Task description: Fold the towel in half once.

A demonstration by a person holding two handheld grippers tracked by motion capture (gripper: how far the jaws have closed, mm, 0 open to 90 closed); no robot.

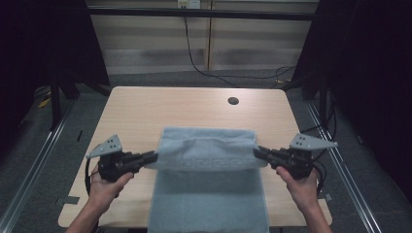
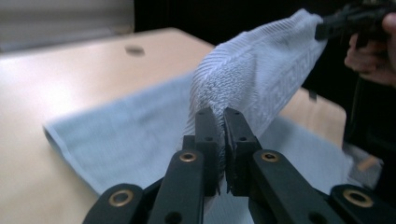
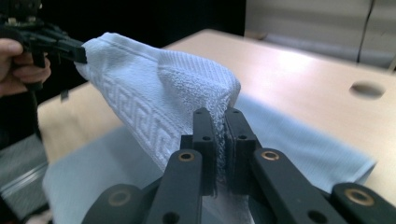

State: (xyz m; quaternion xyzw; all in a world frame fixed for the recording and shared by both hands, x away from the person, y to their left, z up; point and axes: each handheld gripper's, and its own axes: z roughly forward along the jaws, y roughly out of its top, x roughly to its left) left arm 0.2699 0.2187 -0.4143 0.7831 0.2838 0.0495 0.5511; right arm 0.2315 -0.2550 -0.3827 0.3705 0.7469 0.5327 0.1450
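Now the light blue terry towel [image 1: 206,150] is being folded, its raised edge being gripped by closed left fingers [image 1: 154,156] and right fingers [image 1: 256,151]; laying it down on the bench [image 1: 141,109] is remaining.

No readable text, label, brand, number or sign anywhere. Nearest to marking: woven Greek-key meander band on light blue towel [image 1: 209,162], pattern only, no letters. Same band seen in left gripper view and right gripper view, again without characters. Grey plates atop grippers bare apart from small holes. Tabletop [image 1: 145,111] plain wood grain, unmarked. Wall fitting at top of high view too small and blurred to read.
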